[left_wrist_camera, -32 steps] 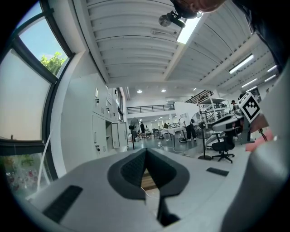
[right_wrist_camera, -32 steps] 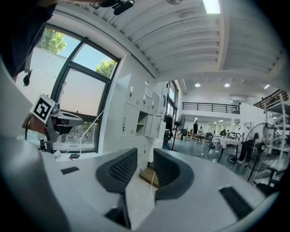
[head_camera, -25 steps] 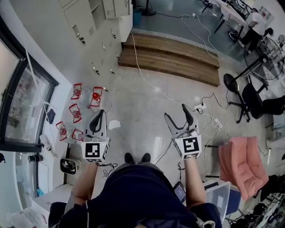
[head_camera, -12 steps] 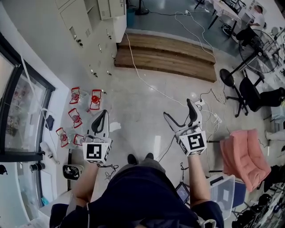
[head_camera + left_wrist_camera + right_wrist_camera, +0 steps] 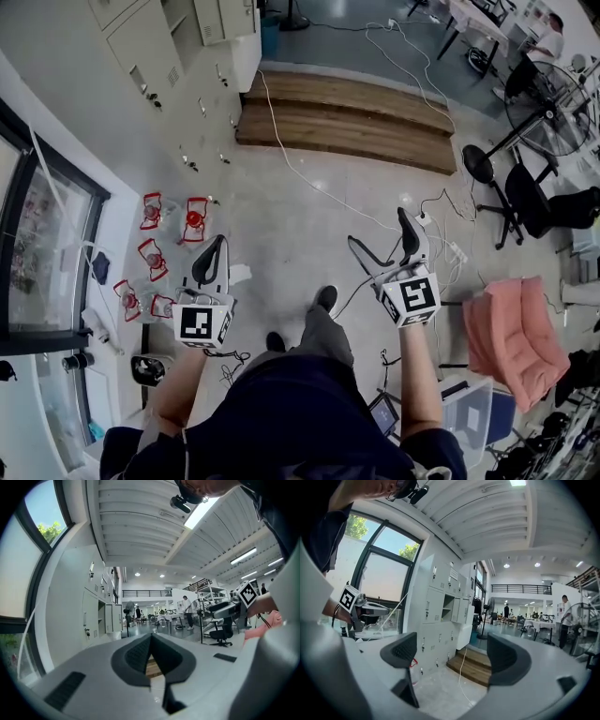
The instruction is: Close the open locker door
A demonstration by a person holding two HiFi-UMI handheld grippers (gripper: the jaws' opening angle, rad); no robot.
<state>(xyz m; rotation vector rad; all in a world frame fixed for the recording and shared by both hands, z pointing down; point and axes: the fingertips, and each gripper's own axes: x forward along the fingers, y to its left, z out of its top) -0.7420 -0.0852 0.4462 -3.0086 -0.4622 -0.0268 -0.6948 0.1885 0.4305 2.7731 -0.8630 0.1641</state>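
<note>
Grey floor (image 5: 281,206) lay below, with lockers (image 5: 141,66) lining the wall at upper left. One open locker door (image 5: 455,609) stood in the upper rows, well ahead of both claws. Left claw (image 5: 208,258) was closed, jaws together and empty. Right claw (image 5: 380,232) stood wide apart, its jaws having just been opening, with nothing between them.
</note>
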